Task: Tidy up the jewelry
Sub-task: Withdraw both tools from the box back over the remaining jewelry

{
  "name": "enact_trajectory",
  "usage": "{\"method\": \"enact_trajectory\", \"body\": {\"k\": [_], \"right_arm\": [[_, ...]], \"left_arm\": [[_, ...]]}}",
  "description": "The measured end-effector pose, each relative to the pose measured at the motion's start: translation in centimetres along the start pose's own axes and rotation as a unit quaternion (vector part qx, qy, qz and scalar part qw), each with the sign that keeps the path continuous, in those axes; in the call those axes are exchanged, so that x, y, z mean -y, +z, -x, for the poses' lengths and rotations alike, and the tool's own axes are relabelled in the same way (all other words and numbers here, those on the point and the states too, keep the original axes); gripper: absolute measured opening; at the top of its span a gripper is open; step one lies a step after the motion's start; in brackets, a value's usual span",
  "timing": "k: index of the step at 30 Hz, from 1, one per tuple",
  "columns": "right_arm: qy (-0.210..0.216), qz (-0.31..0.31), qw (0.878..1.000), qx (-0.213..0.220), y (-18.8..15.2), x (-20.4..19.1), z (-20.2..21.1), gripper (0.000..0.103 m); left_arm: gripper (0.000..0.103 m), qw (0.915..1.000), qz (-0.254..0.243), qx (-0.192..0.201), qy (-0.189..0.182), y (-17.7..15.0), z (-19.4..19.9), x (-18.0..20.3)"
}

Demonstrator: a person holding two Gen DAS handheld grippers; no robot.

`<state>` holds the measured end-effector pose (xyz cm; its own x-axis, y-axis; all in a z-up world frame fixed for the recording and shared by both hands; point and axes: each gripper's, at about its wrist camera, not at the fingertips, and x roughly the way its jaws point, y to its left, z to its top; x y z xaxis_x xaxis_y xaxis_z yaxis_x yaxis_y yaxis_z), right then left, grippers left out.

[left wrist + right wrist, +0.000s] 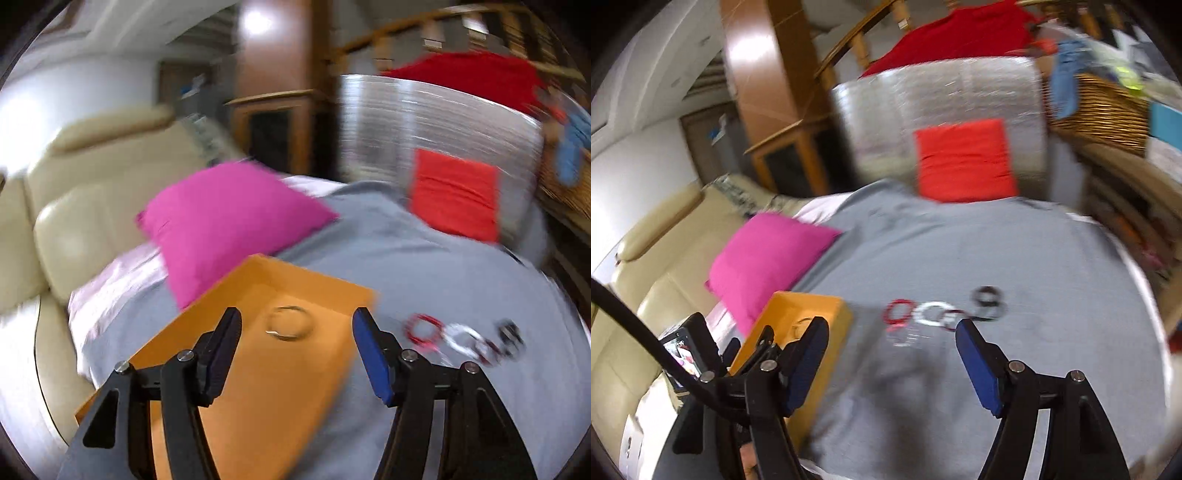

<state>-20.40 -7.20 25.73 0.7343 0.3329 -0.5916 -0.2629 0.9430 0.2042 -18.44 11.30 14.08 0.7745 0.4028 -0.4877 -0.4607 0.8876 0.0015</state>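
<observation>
Left wrist view
Left gripper [296, 325]: fingers spread apart, holding nothing, hovering over the orange tray [229, 369], likely because that is the drop spot.
Silver bangle [290, 323]: lies alone on the tray floor, apparently sorted already.
Loose bangles [465, 338]: red, white and dark rings in a row on the grey sheet [424, 266], right of the tray, apart from it.

Right wrist view
Right gripper [892, 334]: fingers wide apart and empty, aimed toward the row, probably lining up a pick.
Red bangle [899, 312]: nearest end of the row, just beyond the fingertips; contact cannot be told through the blur.
Pink cushion [768, 254]: far left, behind the tray.
</observation>
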Motion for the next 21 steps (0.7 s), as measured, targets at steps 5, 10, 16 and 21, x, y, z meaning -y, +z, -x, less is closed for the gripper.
{"method": "enact_trajectory", "body": {"k": [5,10,16,21], "right_arm": [[-0.034,-0.049,0.998,0.036,-0.8,5.9,6.4,0.075],[-0.053,-0.078,0.992,0.084,-0.1,10.0,12.9,0.075],[-0.068,-0.115,0.984,0.120,-0.7,12.4,17.8,0.077],[-0.069,-0.133,0.980,0.128,-2.4,13.1,20.9,0.077]], "left_arm": [[0.066,0.9969,-0.044,0.030,-0.059,2.1,6.4,4.5],[0.073,0.9906,-0.055,0.084,-0.094,5.7,12.3,7.3],[0.073,0.9852,-0.090,0.104,-0.103,6.5,16.1,8.5],[0.075,0.9845,-0.095,0.104,-0.105,6.3,18.7,8.2]]}}
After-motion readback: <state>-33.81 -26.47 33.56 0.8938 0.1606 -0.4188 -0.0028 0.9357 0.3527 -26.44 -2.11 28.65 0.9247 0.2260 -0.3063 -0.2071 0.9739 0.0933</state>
